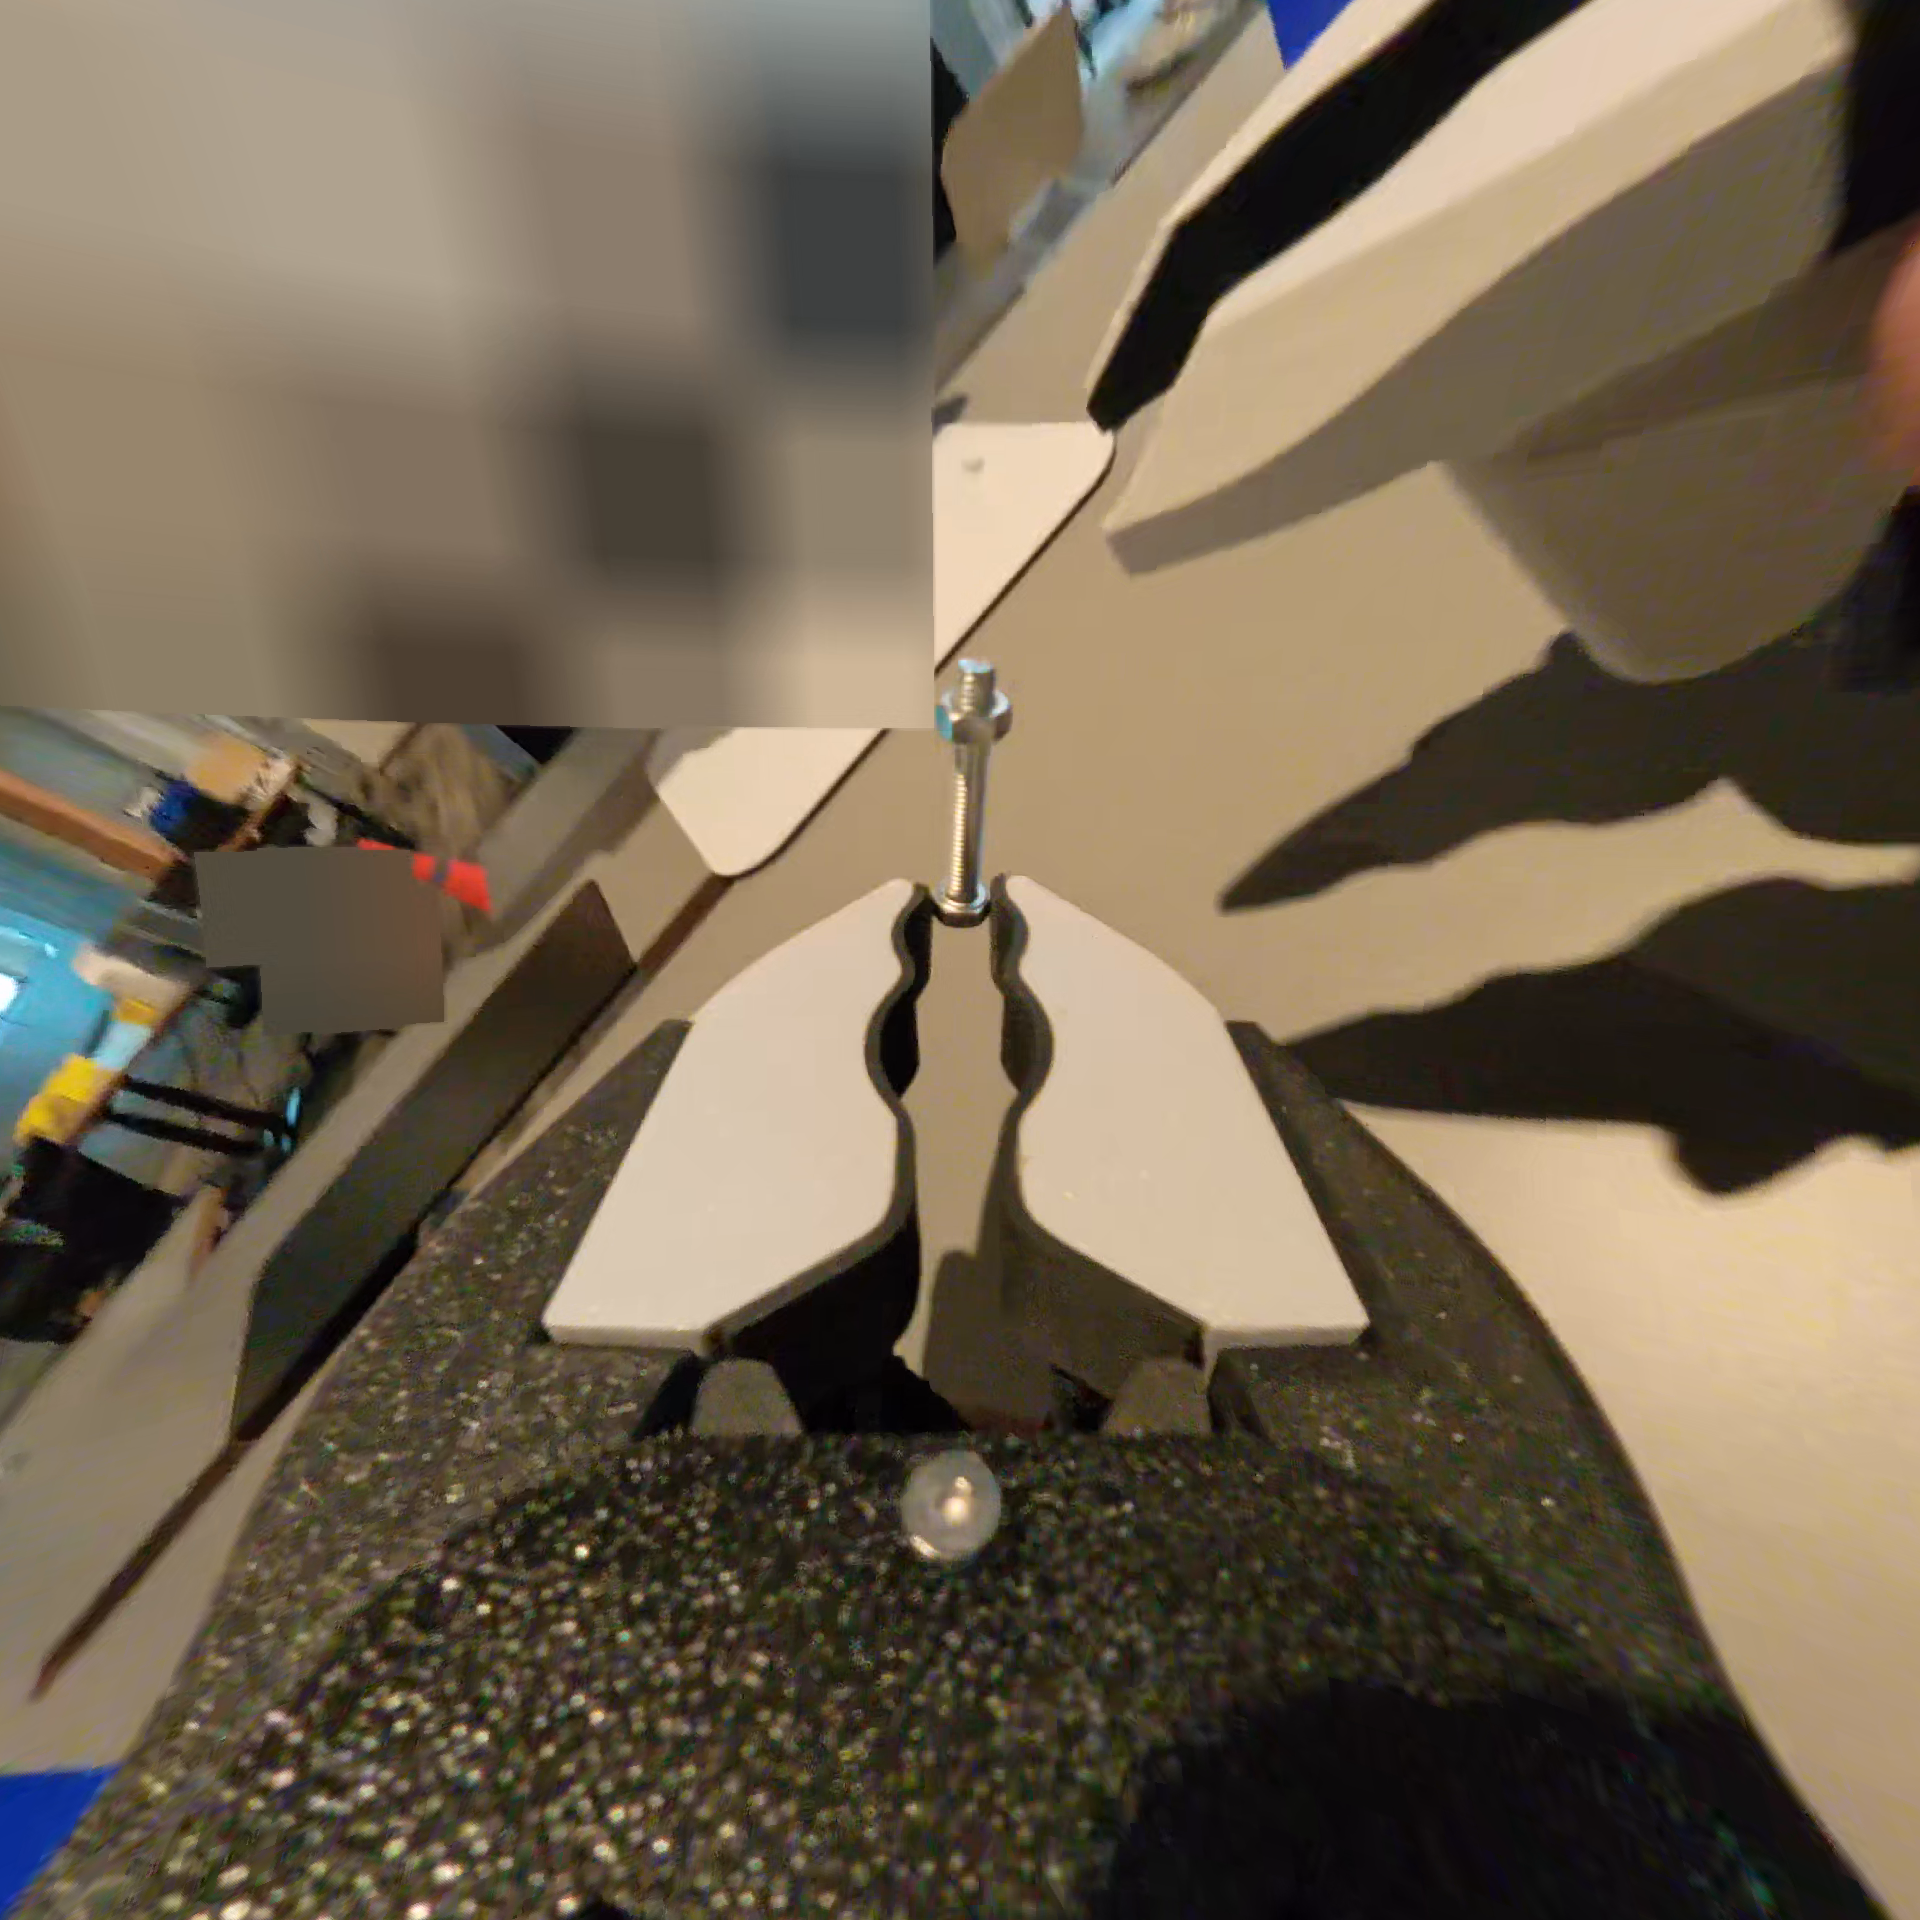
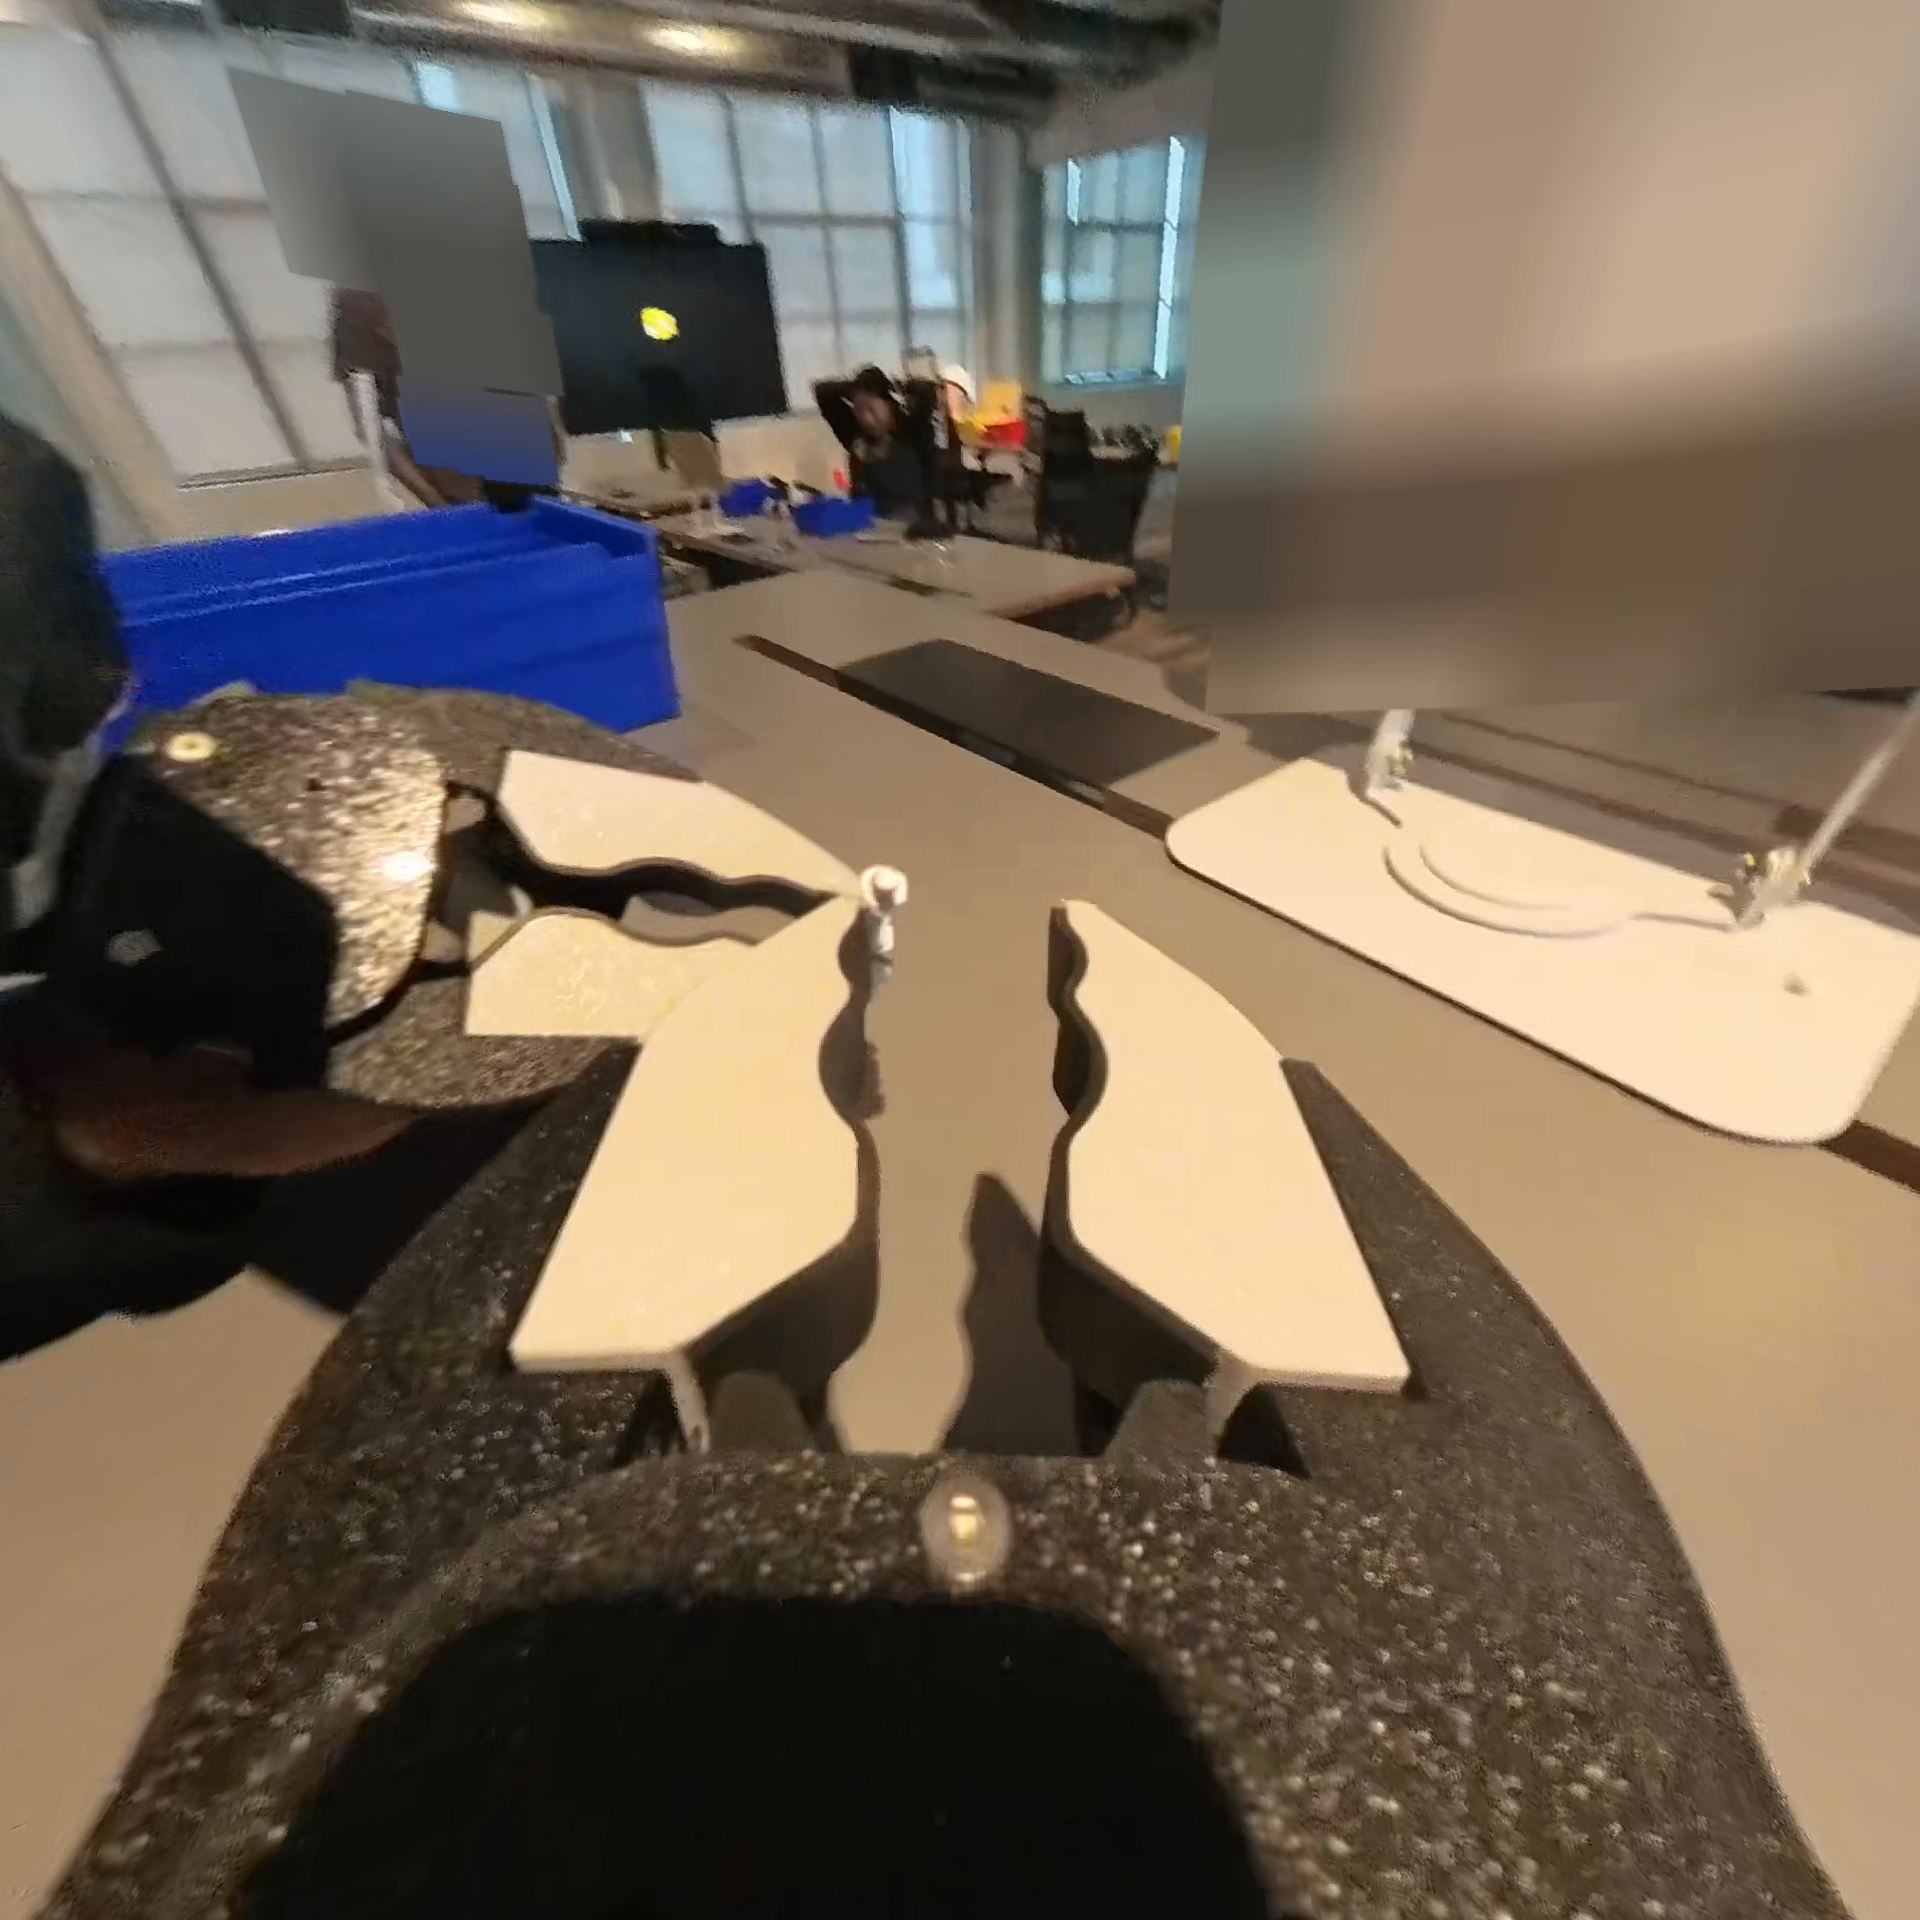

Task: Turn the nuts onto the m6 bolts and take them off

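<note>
Grey table [image 2: 1558, 1299] with white base plate [image 2: 1507, 935], blue bin [image 2: 395, 613].

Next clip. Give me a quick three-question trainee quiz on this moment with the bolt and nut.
1. True or false: the left gripper is shut on the head end of the bolt.
2. Where on the bolt does the nut sit? A) against the head B) near the free tip C) off the bolt, on the table
3. Fill in: the right gripper is ____, holding nothing.

Key: 1 true; 2 B; 3 open, its fingers spread apart above the grey table.
</note>
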A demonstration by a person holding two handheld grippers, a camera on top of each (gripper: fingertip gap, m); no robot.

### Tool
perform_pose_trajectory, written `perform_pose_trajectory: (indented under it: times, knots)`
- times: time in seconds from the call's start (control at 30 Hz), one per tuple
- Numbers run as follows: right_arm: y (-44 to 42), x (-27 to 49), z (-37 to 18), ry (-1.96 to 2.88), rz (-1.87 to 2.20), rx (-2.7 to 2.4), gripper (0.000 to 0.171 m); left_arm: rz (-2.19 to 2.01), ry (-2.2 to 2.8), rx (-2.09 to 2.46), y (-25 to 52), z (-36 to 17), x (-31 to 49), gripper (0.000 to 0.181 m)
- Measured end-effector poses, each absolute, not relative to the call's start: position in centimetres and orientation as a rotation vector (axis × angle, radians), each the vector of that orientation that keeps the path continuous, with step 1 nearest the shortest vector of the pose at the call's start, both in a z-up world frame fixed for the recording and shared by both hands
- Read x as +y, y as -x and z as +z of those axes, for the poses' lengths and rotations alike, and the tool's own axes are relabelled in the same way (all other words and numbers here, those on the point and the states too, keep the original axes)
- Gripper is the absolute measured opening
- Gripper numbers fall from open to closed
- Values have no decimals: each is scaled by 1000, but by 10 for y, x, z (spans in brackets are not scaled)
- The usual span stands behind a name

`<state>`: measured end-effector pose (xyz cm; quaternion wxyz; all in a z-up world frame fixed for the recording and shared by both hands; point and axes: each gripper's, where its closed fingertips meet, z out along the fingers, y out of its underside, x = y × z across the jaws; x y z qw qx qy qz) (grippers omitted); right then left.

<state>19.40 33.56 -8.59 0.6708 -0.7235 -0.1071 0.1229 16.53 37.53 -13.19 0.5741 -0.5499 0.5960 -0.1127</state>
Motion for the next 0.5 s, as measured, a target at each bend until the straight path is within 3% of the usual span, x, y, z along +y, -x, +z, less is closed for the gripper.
perform_pose_trajectory:
  times: [0.5]
  knots:
    - [-181,342,-103,1710,202,-381,27,-117,1032,1458,-178,-132,372,10]
